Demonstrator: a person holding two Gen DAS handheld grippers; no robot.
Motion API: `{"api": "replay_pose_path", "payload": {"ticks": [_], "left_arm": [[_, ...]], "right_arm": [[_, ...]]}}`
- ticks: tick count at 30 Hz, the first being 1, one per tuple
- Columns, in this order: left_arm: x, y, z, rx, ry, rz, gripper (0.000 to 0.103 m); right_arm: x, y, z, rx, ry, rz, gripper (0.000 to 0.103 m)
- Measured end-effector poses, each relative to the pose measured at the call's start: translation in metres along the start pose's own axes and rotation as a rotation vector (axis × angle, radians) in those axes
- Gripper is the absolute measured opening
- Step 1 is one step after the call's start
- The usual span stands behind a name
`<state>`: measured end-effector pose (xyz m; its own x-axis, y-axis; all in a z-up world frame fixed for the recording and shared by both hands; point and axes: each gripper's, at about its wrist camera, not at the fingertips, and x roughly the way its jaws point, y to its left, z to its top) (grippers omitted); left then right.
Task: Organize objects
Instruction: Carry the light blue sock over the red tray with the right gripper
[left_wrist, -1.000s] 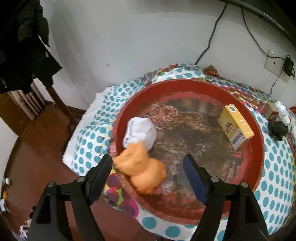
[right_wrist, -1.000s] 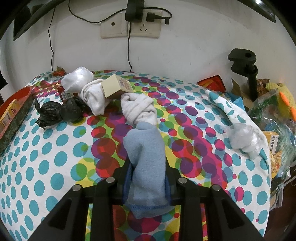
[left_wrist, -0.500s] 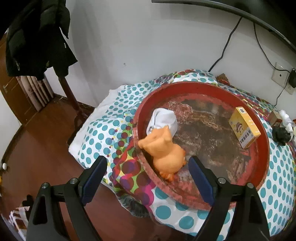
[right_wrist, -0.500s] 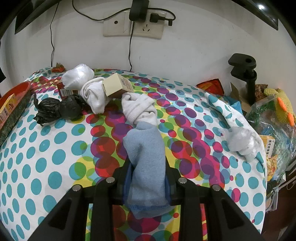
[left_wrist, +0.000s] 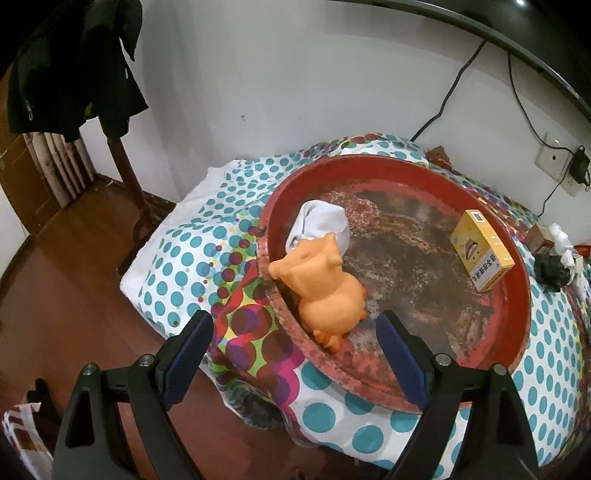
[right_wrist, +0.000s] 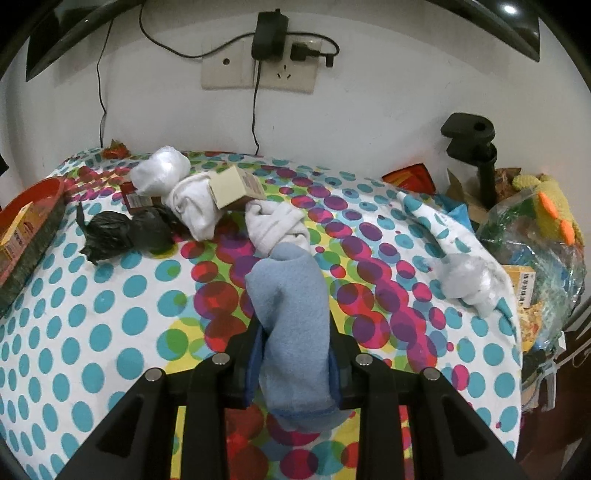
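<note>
- While our left gripper (left_wrist: 293, 347) hangs above the near rim of the red tray (left_wrist: 517, 332), its jaws stand wide apart with nothing between them (they have just been opening), and no pad touches anything.
- Just beyond it we see the orange toy (left_wrist: 321, 291) lying inside the tray, against the left wall, with its head resting on the rim.
- A white sock (left_wrist: 321, 223) lies balled up behind the toy and touches it.
- Well apart from both, a yellow box (left_wrist: 480, 254) leans by the tray's right side.
- Our right gripper (right_wrist: 293, 354) is clenched on a blue sock (right_wrist: 291, 310), which stands up between the pads and droops a little at the near end.
- Its far tip meets a pale sock (right_wrist: 277, 225) bunched on the spotted cloth (right_wrist: 110, 332).
- Further back we count a tan box (right_wrist: 236, 186) tilted on a second white sock (right_wrist: 194, 210), a white bag (right_wrist: 160, 171) and two black bundles (right_wrist: 129, 234) (what they are made of we cannot tell).
- The tray's edge (right_wrist: 44, 195) shows at the far left of that view, well away from the blue sock.
</note>
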<state>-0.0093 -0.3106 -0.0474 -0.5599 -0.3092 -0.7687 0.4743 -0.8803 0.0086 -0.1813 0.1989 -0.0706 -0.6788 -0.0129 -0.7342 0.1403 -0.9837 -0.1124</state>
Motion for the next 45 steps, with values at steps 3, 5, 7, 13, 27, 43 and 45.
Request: {"api": "replay_pose_path", "payload": {"ticks": [3,5,7,13,27,43,45], "left_arm": [[0.000,-0.002,0.000,0.020,0.000,0.015,0.088],[-0.001,0.000,0.001,0.009,-0.002,0.004,0.088],[-0.001,0.002,0.002,-0.005,0.001,-0.018,0.089],[0.003,0.007,0.001,-0.015,0.007,0.001,0.089],[-0.003,0.010,0.002,-0.026,-0.007,-0.025,0.089],[-0.001,0.020,0.003,-0.042,-0.009,0.010,0.089],[-0.001,0.022,0.003,-0.043,-0.009,0.021,0.089]], "right_arm": [[-0.009,0.006,-0.001,0.004,-0.002,0.007,0.029],[-0.013,0.011,-0.002,0.013,0.000,0.022,0.029],[-0.019,0.018,-0.002,0.019,0.001,0.041,0.029],[-0.034,0.056,0.000,-0.017,-0.014,0.103,0.029],[-0.064,0.163,0.023,-0.145,-0.065,0.248,0.029],[-0.082,0.295,0.034,-0.289,-0.073,0.432,0.029],[-0.083,0.309,0.034,-0.307,-0.071,0.447,0.029]]}}
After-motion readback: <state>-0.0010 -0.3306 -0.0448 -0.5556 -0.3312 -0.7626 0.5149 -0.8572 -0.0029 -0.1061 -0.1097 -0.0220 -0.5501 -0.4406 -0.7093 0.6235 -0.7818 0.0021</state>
